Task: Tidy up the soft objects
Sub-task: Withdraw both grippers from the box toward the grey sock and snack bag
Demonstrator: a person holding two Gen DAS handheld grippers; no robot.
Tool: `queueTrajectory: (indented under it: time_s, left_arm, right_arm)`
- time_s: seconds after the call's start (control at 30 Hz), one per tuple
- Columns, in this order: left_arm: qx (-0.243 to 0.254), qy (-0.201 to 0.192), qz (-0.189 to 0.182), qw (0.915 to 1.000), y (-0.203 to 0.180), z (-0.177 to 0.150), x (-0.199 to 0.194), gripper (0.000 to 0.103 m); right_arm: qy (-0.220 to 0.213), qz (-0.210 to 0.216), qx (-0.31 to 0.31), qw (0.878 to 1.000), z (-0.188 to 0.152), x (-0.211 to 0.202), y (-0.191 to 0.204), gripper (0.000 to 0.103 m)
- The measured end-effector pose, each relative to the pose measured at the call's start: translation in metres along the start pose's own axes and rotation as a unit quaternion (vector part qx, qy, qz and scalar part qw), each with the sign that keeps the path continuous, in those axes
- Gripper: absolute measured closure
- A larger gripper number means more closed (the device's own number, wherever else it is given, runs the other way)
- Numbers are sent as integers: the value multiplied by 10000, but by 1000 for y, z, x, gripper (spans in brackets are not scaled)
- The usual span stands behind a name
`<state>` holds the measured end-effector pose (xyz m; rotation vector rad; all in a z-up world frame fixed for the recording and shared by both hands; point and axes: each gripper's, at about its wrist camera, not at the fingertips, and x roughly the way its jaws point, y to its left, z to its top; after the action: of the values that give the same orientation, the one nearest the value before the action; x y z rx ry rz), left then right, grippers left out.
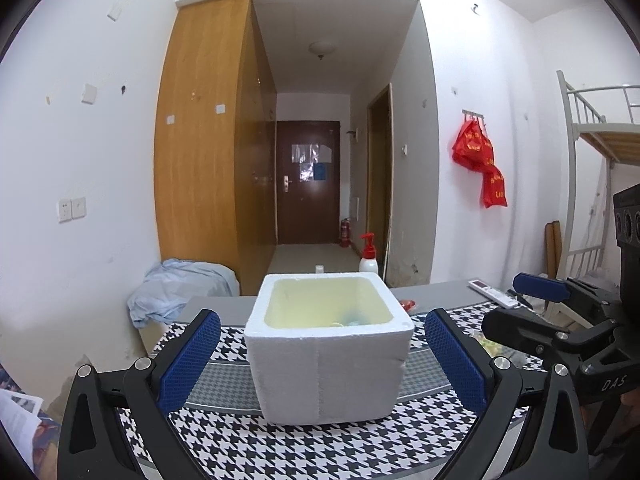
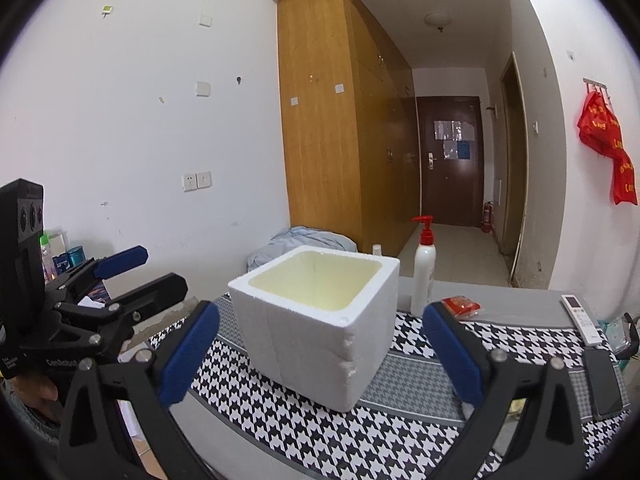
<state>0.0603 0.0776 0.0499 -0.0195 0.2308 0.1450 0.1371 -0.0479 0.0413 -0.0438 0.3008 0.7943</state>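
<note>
A white foam box is shown standing upright on the houndstooth cloth of the bench, its top open. Something small, blue and yellowish is glimpsed low inside the box in the left wrist view; what it is cannot be told.

The left tongs are seen spread wide, one blue pad on either side of the box and clear of its walls, nothing being gripped. The right tongs are likewise spread, empty, with the box between and beyond the pads.

Behind the box, a white pump bottle with a red head is placed upright. A red packet is laid right of the box, beyond it a white remote, and nearer the camera a dark phone. Left of the box, off the bench, a pale blue sheet is heaped.
</note>
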Motion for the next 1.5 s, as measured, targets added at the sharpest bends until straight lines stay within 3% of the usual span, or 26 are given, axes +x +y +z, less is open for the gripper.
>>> queueTrajectory:
  time_s: [0.43, 0.7, 1.5]
  left_arm:
    - [-27, 138, -221, 9997, -9, -23, 9, 1]
    - [-146, 207, -111, 9996, -10, -35, 12, 1]
    - [52, 619, -714, 9955, -52, -60, 53, 1]
  right_arm:
    - [127, 6, 41, 9999, -23, 0, -2, 0]
    - [211, -30, 176, 9996, -34, -1, -10, 0]
    - [416, -689, 625, 9948, -68, -14, -59, 0]
